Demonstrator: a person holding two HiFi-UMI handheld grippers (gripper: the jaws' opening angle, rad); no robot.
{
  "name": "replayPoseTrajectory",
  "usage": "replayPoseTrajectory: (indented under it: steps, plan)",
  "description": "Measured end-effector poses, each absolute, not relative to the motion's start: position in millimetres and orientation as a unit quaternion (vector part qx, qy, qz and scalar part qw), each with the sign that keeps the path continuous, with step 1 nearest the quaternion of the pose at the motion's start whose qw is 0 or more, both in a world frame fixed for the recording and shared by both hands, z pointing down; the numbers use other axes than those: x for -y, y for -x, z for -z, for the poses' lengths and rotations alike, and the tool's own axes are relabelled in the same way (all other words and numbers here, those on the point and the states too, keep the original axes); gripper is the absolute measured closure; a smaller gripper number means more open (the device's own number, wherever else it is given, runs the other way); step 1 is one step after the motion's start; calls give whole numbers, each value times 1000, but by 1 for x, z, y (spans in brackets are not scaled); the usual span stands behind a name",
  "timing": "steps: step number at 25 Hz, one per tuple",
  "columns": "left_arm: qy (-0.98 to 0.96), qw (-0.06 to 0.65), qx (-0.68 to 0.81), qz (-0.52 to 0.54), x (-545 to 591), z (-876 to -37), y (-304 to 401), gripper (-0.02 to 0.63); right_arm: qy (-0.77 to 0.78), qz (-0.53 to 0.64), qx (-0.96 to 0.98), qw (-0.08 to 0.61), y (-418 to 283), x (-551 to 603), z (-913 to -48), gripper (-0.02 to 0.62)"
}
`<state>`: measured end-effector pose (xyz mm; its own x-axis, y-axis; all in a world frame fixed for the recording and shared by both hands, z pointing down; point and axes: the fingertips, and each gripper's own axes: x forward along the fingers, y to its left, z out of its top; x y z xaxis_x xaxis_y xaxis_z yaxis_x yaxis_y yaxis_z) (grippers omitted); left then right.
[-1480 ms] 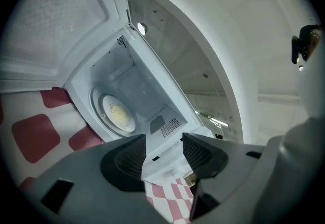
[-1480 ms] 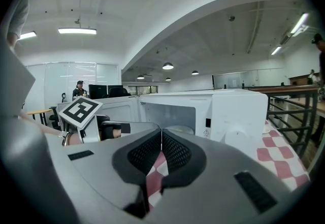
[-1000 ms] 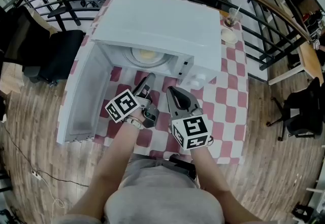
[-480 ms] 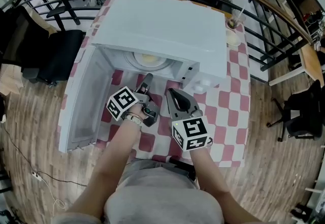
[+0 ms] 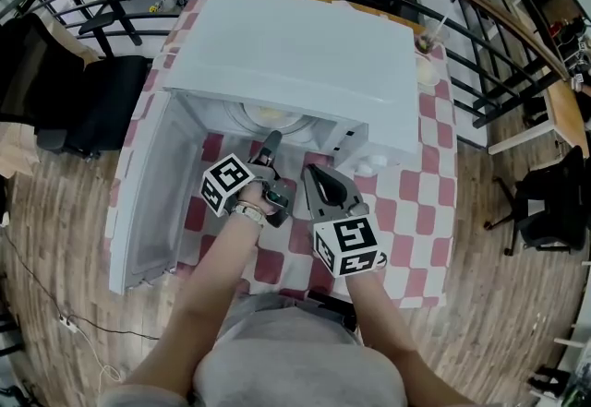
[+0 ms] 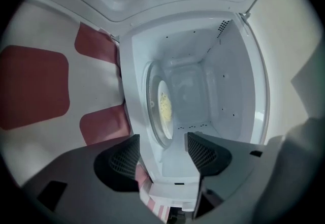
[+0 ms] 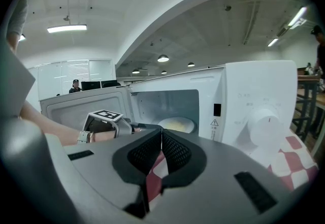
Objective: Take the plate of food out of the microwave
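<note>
A: Where's the plate?
B: The plate of food [image 5: 270, 113] is inside the microwave [image 5: 295, 45], on the glass turntable [image 6: 151, 116]. The door [image 5: 152, 202] is swung wide to the left. Nothing touches the plate.
A: Left tongs?
B: The left tongs [image 5: 271, 141] are at the mouth of the cavity, rolled onto their side and aimed at the plate. The jaws are spread and have just been opening wider. The pads are bare, and the plate lies beyond them.
A: Right?
B: The right tongs [image 5: 310, 174] are pressed together and empty. They're over the checked cloth on the table [image 5: 411, 211], in front of the microwave, just beside the left pair.
A: Anything else on the table?
B: A cup with a straw [image 5: 423, 38] at the far right corner, beside the microwave.
</note>
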<state>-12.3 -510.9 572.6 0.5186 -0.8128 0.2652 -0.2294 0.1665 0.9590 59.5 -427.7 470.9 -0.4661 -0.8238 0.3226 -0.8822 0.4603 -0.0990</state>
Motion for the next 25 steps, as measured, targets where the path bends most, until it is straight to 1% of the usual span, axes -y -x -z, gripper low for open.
replayPoseTrajectory:
  steps: [4,11,25]
  plan:
    - [-581,643,446,225,517,-586,14,281,-507,-132,843,118,-61,433,-476,569]
    - [-534,655,489,216,528,-600,23,278,-507,-138,842,123,-59,440,-483,569]
    - [-486,675,516,203,545,-616,16,278,-517,-154,832,126,-68,438,-491,569]
